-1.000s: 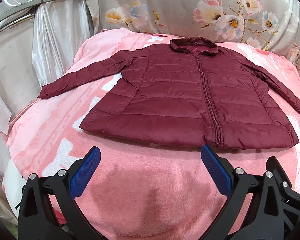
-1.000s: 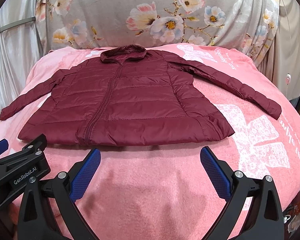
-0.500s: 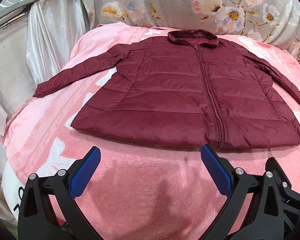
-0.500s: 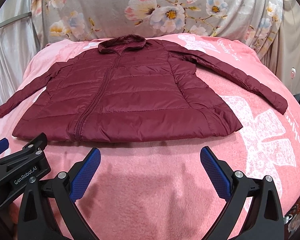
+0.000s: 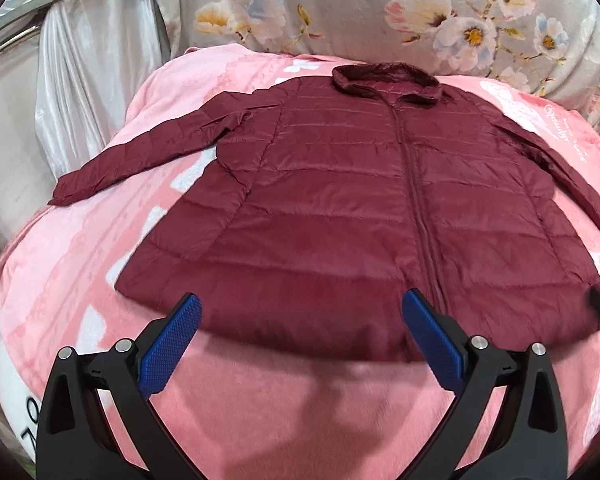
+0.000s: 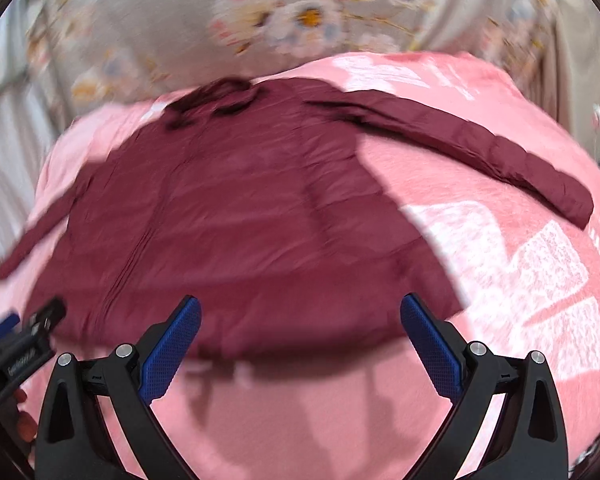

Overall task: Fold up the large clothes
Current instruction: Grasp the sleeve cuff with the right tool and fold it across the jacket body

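Across the pink blanket [image 5: 80, 280], the jacket [image 5: 340, 220] lies flat, seemingly zipped though blurred, both grippers [image 5: 300, 336] [image 6: 300, 336] spread wide.

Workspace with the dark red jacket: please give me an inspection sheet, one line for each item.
Surface: pink blanket with white print covers it.
Job's things: dark red jacket lies flat, front up, zipped, both sleeves spread out, not yet folded.
Clutter: nothing seen.
Grippers: left gripper and right gripper hover at the jacket's hem, jaws wide apart, holding nothing.
Cables: nothing seen.
Surroundings: floral cloth behind; pale curtain at the left. The right wrist view is blurred.
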### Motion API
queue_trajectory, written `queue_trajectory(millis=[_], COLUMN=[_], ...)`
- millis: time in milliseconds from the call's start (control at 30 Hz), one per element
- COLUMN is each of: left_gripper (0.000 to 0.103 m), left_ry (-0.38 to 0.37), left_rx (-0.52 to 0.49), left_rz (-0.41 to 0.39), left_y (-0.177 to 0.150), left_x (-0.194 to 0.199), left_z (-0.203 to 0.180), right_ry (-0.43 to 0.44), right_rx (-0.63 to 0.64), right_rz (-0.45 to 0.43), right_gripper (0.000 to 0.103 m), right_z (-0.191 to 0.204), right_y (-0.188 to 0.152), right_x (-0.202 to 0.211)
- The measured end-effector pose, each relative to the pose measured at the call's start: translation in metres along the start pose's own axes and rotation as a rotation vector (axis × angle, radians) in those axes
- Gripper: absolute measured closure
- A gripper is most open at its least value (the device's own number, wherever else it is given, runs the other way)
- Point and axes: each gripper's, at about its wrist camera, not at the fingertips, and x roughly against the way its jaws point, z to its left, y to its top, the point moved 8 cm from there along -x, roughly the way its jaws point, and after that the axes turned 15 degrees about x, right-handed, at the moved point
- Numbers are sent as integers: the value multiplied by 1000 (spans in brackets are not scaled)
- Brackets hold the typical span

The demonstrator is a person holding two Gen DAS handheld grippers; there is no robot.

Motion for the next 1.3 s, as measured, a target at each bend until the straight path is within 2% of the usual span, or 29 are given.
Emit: queue_trajectory(millis=[100, 167, 200, 300, 467, 567, 600, 667, 700, 733, 767, 833, 867, 933, 1033, 1133, 1200, 1233, 1300], left_gripper=[5, 5, 5, 5, 5, 5, 5, 5, 5, 5, 5, 5, 5, 5, 5, 5, 5, 5, 5], left_ry=[24, 30, 27, 32, 53, 63, 66, 81, 83, 83, 83, 80, 79, 83, 83, 82, 71, 66, 62], left_rx=[18, 25, 25, 5, 33, 47, 48, 51, 53, 57, 64, 79, 85, 89, 88, 94, 102, 106, 107], left_rz=[-9, -37, -45, -74, -106, -109, -111, -111, -106, -100, -90, -71, -64, -60, -54, -48, -42, -40, -37], left_y=[19, 32, 38, 56, 76, 86, 87, 90, 90, 90, 89, 87, 86, 84, 81, 79, 78, 78, 77], left_x=[-9, -13, -15, -23, -41, -55, -58, -68, -73, -76, -80, -86, -88, -88, -89, -88, -87, -87, -86], left_z=[2, 0, -1, -9, -14, -15, -15, -14, -12, -11, -9, -3, 0, 6, 13, 18, 19, 19, 19], right_ry=[12, 0, -12, -73, -184, -212, -226, -266, -279, -279, -271, -244, -231, -228, -244, -196, -151, -110, -55], right_rx=[-185, -347, -435, -571, -648, -667, -666, -652, -646, -642, -648, -694, -710, -716, -635, -535, -435, -345, -231], right_rz=[-15, -22, -31, -57, -75, -83, -80, -79, -87, -97, -105, -128, -136, -170, -188, -219, -241, -258, -270], right_gripper=[5, 5, 5, 5, 5, 6, 11, 17, 29, 47, 55, 85, 90, 94, 97, 97, 97, 97, 97], right_z=[-67, -126, -157, -215, -267, -283, -287, -288, -292, -295, -297, -304, -304, -304, -292, -261, -228, -197, -153], right_y=[13, 14, 12, 7, 2, 1, 2, 6, 9, 13, 17, 20, 21, 27, 48, 84, 116, 141, 170], right_x=[-8, -17, -22, -28, -32, -41, -46, -50, -51, -53, -56, -59, -59, -54, -49, -44, -41, -40, -40])
